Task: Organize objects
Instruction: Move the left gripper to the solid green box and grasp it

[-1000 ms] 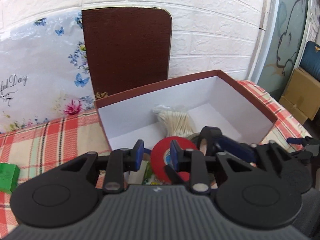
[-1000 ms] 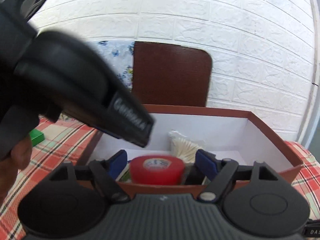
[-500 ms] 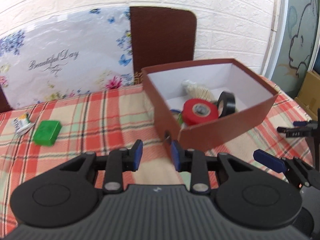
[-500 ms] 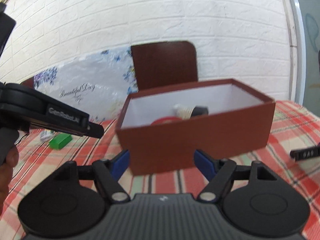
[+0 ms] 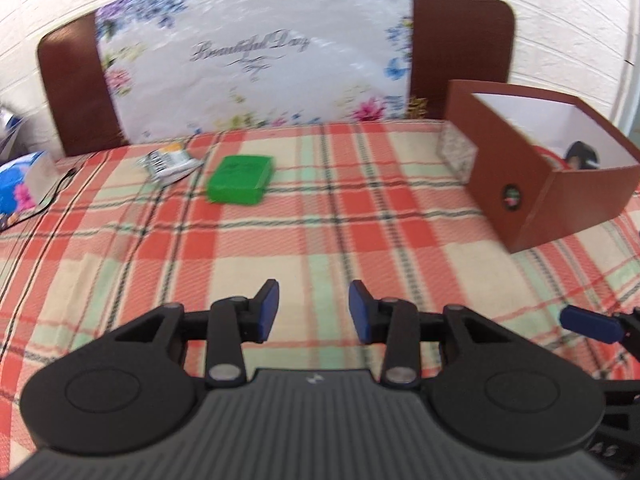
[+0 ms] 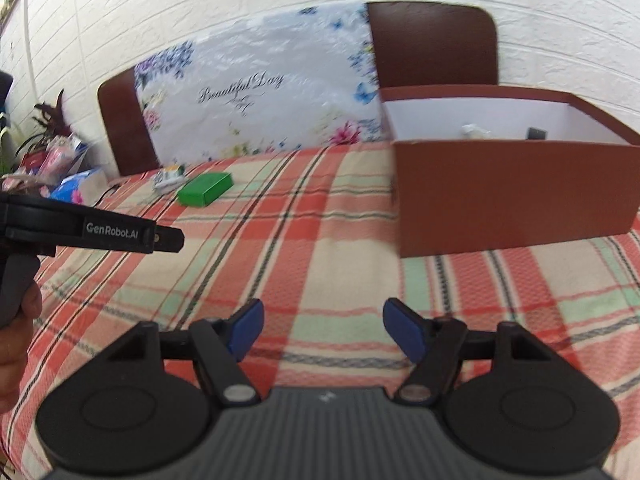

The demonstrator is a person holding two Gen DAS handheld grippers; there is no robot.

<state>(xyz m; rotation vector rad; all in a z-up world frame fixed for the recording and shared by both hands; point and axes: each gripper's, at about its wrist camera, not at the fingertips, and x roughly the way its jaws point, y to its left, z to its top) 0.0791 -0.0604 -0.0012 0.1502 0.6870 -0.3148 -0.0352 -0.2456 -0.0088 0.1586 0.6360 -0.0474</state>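
Note:
A brown box (image 5: 576,196) (image 6: 516,192) with a white inside stands at the right of the plaid tablecloth; red and black tape rolls (image 5: 580,158) show over its rim. A green box (image 5: 242,179) (image 6: 205,189) lies further back on the cloth, with a small silver packet (image 5: 168,162) (image 6: 170,177) beside it. My left gripper (image 5: 313,313) hangs over bare cloth well short of the green box, its jaws opening with nothing between them. Over the cloth in front of the brown box, my right gripper (image 6: 323,330) has its jaws closing on nothing.
A floral board (image 5: 256,60) (image 6: 260,96) leans against dark brown chair backs (image 6: 434,44) along the white brick wall. A blue floral tissue pack (image 5: 20,186) and a black cable lie at the cloth's left edge. Plants and packets (image 6: 44,148) crowd the far left.
Both grippers have drawn back out of the brown box and swung left over the cloth. The red tape roll stays in the box. The left jaws have widened, the right have narrowed.

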